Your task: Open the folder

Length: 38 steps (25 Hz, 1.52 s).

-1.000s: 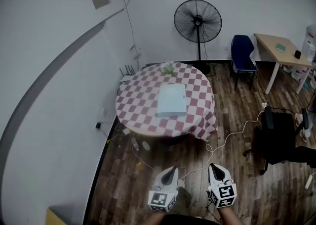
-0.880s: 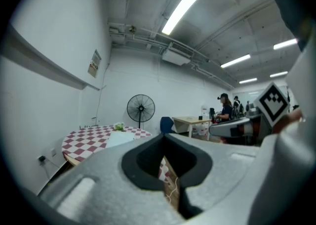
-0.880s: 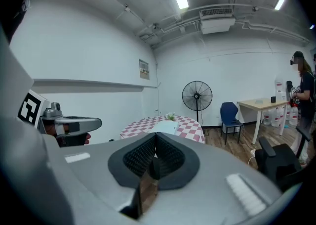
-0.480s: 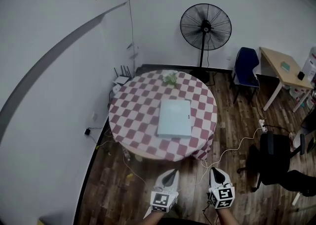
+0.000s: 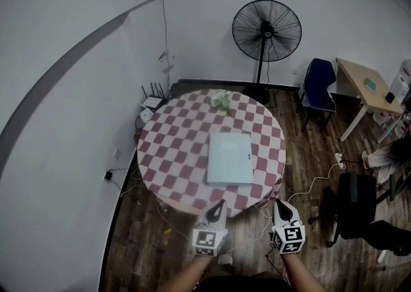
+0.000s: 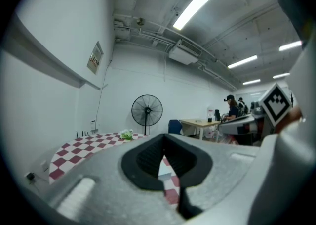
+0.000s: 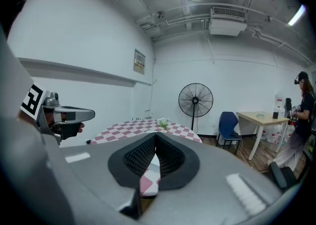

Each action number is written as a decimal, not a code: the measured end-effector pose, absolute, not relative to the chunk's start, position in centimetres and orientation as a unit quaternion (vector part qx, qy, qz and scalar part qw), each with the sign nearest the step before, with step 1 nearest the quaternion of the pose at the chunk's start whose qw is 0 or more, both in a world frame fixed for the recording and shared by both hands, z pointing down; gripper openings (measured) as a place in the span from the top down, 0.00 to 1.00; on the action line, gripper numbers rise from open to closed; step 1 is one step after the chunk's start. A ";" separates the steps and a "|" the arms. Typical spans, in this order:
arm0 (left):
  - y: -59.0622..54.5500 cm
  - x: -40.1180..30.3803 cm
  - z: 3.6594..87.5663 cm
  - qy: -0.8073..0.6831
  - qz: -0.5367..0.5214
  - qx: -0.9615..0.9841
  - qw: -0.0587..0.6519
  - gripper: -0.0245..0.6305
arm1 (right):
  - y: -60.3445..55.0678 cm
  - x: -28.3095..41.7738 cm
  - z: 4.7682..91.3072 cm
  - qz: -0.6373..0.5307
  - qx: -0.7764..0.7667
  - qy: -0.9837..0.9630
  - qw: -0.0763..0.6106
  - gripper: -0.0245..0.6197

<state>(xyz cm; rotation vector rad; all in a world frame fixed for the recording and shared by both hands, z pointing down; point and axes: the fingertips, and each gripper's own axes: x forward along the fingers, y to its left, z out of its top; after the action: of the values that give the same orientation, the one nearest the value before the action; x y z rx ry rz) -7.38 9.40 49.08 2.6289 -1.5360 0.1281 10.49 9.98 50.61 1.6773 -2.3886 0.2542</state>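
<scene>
A pale blue folder [image 5: 229, 158] lies flat and closed on a round table with a red-and-white checked cloth [image 5: 173, 149]. My left gripper [image 5: 219, 203] and right gripper [image 5: 277, 205] hover side by side just short of the table's near edge, both pointing at it. Both pairs of jaws are shut with nothing between them. In the left gripper view the left gripper [image 6: 164, 136] has its black pads pressed together, with the checked cloth [image 6: 81, 144] beyond. The right gripper [image 7: 156, 135] looks the same in its own view, the table [image 7: 126, 127] ahead.
A small green and white bundle [image 5: 221, 99] sits at the table's far edge. A standing fan [image 5: 266, 31] is behind the table. A blue chair [image 5: 319, 85] and a wooden desk [image 5: 366, 85] stand at the right, a black office chair [image 5: 359, 210] nearer. Cables [image 5: 308, 188] trail over the wooden floor.
The table and folder have come much nearer in the head view. Both grippers have advanced together from open floor to the table's near edge, jaws staying shut.
</scene>
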 end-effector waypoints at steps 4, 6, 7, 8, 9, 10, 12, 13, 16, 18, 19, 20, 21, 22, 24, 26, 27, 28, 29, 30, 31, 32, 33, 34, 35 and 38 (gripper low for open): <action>6.2 -8.2 49.3 -0.506 0.038 0.861 0.041 0.96 | 6.8 10.9 50.6 0.082 0.581 -0.803 0.107 0.96; 5.0 -8.3 49.9 -0.505 0.036 0.861 0.042 0.96 | 5.3 11.2 50.9 0.082 0.584 -0.801 0.104 0.96; 4.3 -8.4 50.3 -0.505 0.036 0.861 0.043 0.96 | 4.6 11.2 51.1 0.082 0.583 -0.801 0.103 0.96; 3.7 -8.4 50.6 -0.506 0.038 0.861 0.043 0.96 | 3.8 11.3 51.4 0.083 0.583 -0.802 0.103 0.96; 3.0 -8.4 50.8 -0.507 0.042 0.860 0.041 0.96 | 3.2 11.3 51.6 0.084 0.582 -0.802 0.103 0.96; 2.4 -8.4 51.0 -0.508 0.045 0.859 0.040 0.96 | 2.6 11.4 51.8 0.086 0.582 -0.802 0.103 0.96; 1.4 -8.2 51.7 -0.509 0.049 0.858 0.043 0.96 | 1.5 11.6 52.4 0.092 0.580 -0.803 0.104 0.96; 1.0 -8.0 52.0 -0.509 0.053 0.858 0.045 0.96 | 1.0 11.8 52.8 0.096 0.579 -0.803 0.105 0.96; -0.3 -7.2 53.5 -0.509 0.071 0.856 0.055 0.96 | -0.6 12.3 54.3 0.111 0.574 -0.804 0.109 0.96; -1.2 -6.4 55.0 -0.506 0.088 0.856 0.058 0.96 | -1.5 12.6 55.4 0.118 0.568 -0.806 0.113 0.96; -1.6 -5.9 55.8 -0.502 0.096 0.857 0.060 0.96 | -2.1 12.7 56.1 0.121 0.564 -0.809 0.116 0.96; -2.0 -5.2 56.5 -0.494 0.104 0.861 0.063 0.96 | -2.6 12.8 56.8 0.124 0.560 -0.811 0.119 0.96; -2.4 -4.3 57.3 -0.484 0.113 0.865 0.066 0.96 | -3.3 12.9 57.5 0.129 0.556 -0.812 0.121 0.96; -2.8 -3.4 58.0 -0.473 0.123 0.870 0.069 0.96 | -4.0 13.2 58.2 0.135 0.554 -0.812 0.123 0.96; -4.0 -1.7 59.6 -0.457 0.142 0.875 0.073 0.96 | -5.7 13.9 59.5 0.149 0.553 -0.810 0.124 0.96; -5.4 -0.1 61.2 -0.443 0.159 0.879 0.078 0.94 | -7.4 14.7 60.7 0.160 0.552 -0.809 0.126 0.96; -6.1 0.7 62.1 -0.437 0.170 0.880 0.077 0.93 | -8.2 15.0 61.3 0.165 0.550 -0.809 0.127 0.96; -6.8 1.3 62.9 -0.430 0.182 0.881 0.076 0.92 | -8.9 15.2 62.0 0.170 0.548 -0.809 0.129 0.96; -7.5 1.8 63.6 -0.423 0.194 0.882 0.074 0.92 | -9.7 15.2 62.5 0.174 0.545 -0.810 0.132 0.96; -8.1 2.3 64.3 -0.414 0.204 0.884 0.075 0.91 | -10.4 15.3 63.0 0.176 0.541 -0.811 0.136 0.96; -8.7 2.9 65.1 -0.404 0.212 0.886 0.079 0.90 | -11.1 15.3 63.5 0.176 0.537 -0.813 0.141 0.96; -9.1 3.5 65.8 -0.394 0.219 0.889 0.084 0.89 | -11.8 15.4 64.0 0.176 0.533 -0.814 0.146 0.96; -9.5 4.0 66.6 -0.384 0.227 0.891 0.090 0.88 | -12.5 15.5 64.5 0.178 0.529 -0.816 0.152 0.96; -9.7 4.5 67.4 -0.374 0.237 0.892 0.095 0.88 | -13.1 15.5 65.2 0.181 0.525 -0.817 0.157 0.96; -9.8 4.9 68.3 -0.364 0.247 0.892 0.100 0.87 | -13.5 15.4 65.9 0.186 0.521 -0.817 0.160 0.96; -10.0 5.7 70.9 -0.341 0.282 0.890 0.111 0.83 | -14.8 15.0 67.1 0.202 0.510 -0.820 0.162 0.96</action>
<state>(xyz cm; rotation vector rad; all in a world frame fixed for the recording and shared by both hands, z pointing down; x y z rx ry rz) 5.69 -9.99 70.93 2.6129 -1.0018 0.8281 14.99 -14.77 67.14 1.4564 -2.3409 0.5780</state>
